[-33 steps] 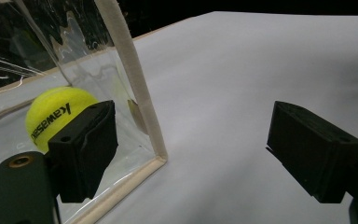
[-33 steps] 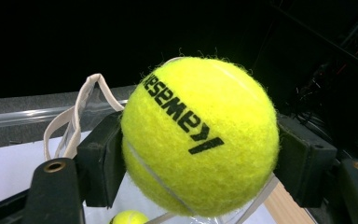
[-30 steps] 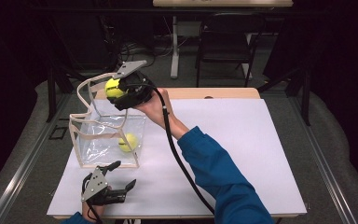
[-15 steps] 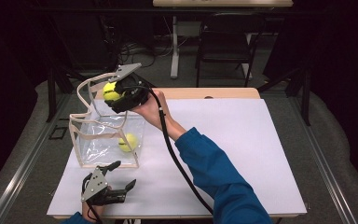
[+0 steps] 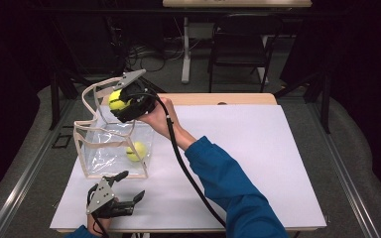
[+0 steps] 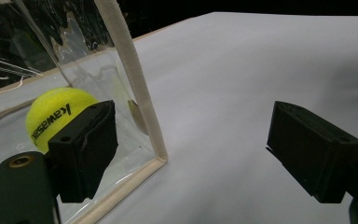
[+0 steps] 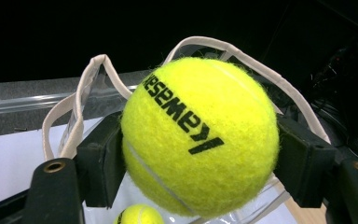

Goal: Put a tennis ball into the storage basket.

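A clear plastic bag with cream trim and handles stands open on the left of the white table. One yellow tennis ball lies inside it. My right gripper hovers over the bag's far rim, shut on a second yellow tennis ball printed with black lettering. My left gripper rests near the table's front left edge, just outside the bag's front corner, jaws open with nothing between them.
The bag's cream handles arch up behind the held ball. The white table stretches bare to the right of the blue sleeve. A black cable trails from the right gripper. A chair stands beyond the table.
The right gripper has shifted slightly left over the bag with the ball still held. The left gripper has stayed where it was.
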